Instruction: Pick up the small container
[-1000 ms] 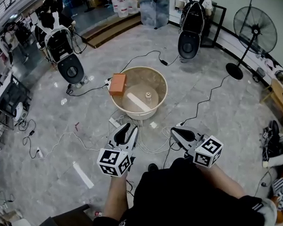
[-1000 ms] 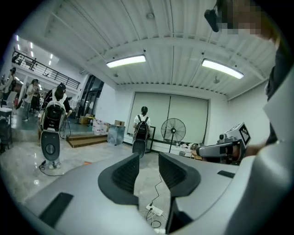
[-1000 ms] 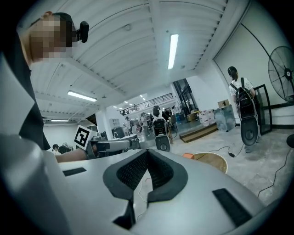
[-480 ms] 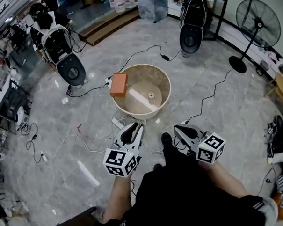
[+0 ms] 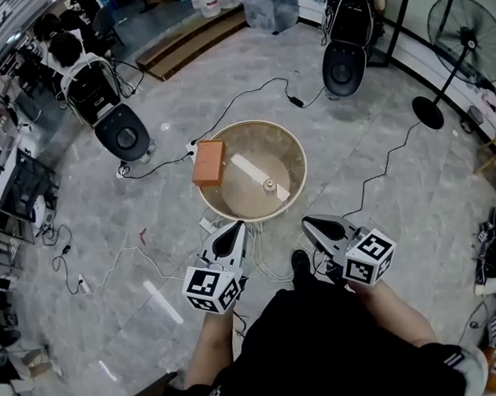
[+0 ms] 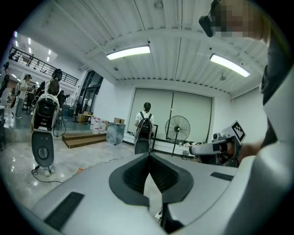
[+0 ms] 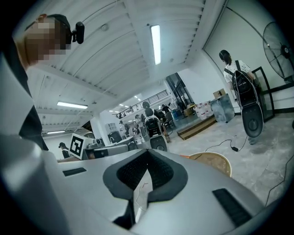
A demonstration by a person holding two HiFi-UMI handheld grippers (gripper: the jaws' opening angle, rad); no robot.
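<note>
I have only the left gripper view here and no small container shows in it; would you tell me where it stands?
Observer: The small container stands inside a round tub on the floor, just ahead of the person.
Operator: Thank you. Is anything else in that tub?
Observer: A white strip lies across its bottom, and an orange block rests on its left rim.
Operator: Does the right hand-held gripper hold anything?
Observer: No, the right hand-held gripper has its jaws together with nothing between them.
</note>
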